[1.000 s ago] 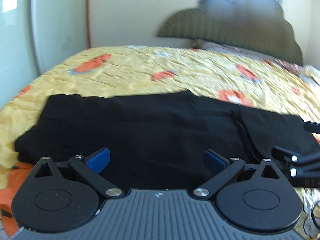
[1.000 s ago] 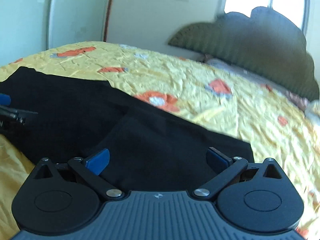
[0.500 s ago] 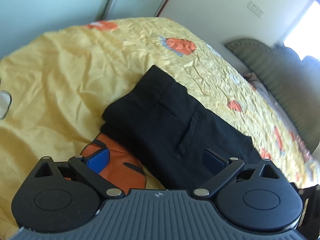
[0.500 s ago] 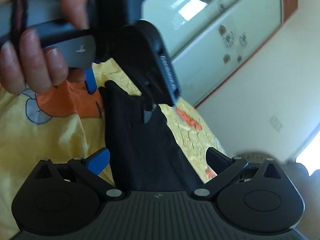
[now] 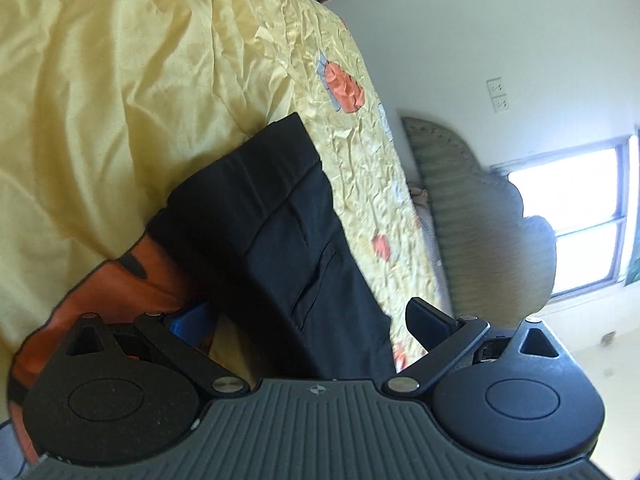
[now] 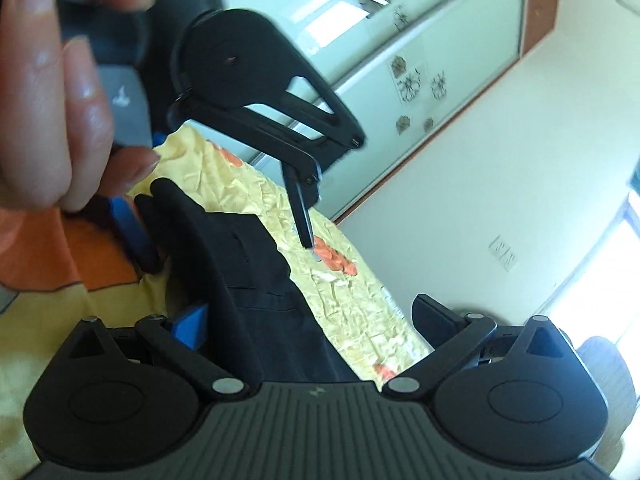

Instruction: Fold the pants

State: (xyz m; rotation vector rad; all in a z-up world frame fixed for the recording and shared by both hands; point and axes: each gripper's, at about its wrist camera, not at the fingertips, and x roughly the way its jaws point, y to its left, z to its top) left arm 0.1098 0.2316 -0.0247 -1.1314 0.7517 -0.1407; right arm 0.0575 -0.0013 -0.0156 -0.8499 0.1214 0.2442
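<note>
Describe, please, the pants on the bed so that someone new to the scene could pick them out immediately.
Start with the bed, covered by a wrinkled yellow bedspread with orange patches. Near its edge lies a long, flat bundle of dark cloth, the black pants, between the fingers of the open left gripper. They are the only plain black fabric there, marked by a slit pocket and folded layers.

Your left gripper (image 5: 308,316) is rolled hard to one side, its jaws spread wide, one blue pad low and the black finger (image 5: 426,320) high. Your right gripper (image 6: 310,320) is tilted the same way, jaws just as wide. From the right wrist view your left hand (image 6: 52,92) fills the upper corner, fingers curled round the left gripper's handle, close ahead of the right gripper.
</note>
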